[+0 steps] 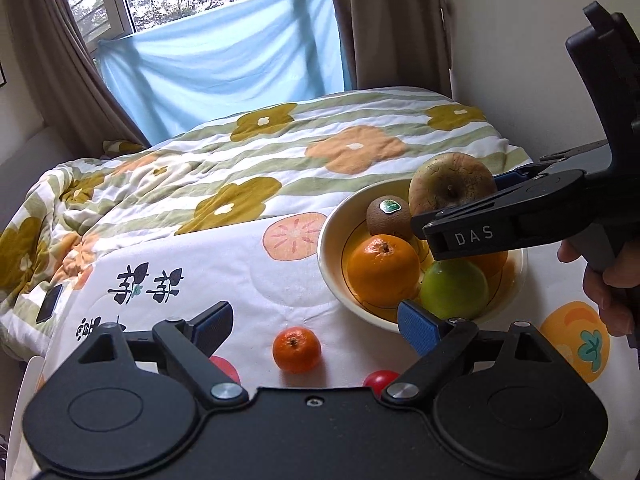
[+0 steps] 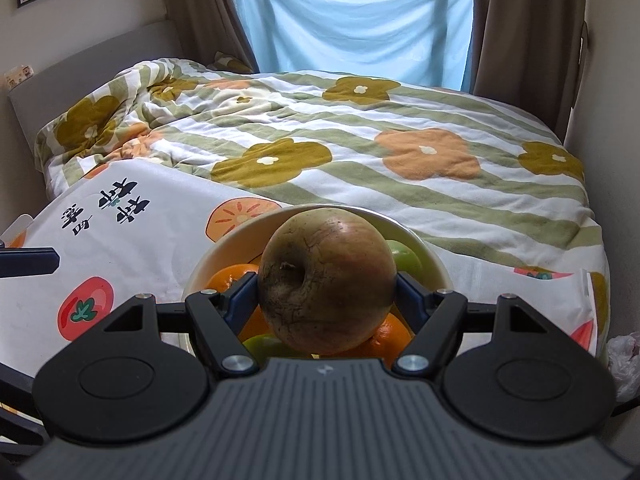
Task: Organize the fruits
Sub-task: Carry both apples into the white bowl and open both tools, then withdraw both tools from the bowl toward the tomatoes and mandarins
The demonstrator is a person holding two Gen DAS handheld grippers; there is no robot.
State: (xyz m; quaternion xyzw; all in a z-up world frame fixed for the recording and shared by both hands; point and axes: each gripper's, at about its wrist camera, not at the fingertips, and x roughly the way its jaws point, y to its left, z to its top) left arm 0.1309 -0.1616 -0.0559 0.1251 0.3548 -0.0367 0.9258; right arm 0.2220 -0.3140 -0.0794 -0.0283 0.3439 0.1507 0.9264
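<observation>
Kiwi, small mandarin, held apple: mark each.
kiwi [image 1: 389,216]: left wrist view, brown skin below its sticker.
small mandarin [image 1: 297,349]: left wrist view, middle of its peel.
apple [image 2: 327,280]: right wrist view, front face beside the stem pit.

A bed with a striped flower-pattern quilt carries a white quilted cloth with fruit prints. On this cloth stand a cream ceramic bowl at the right, a small orange mandarin and two red round fruits near
</observation>
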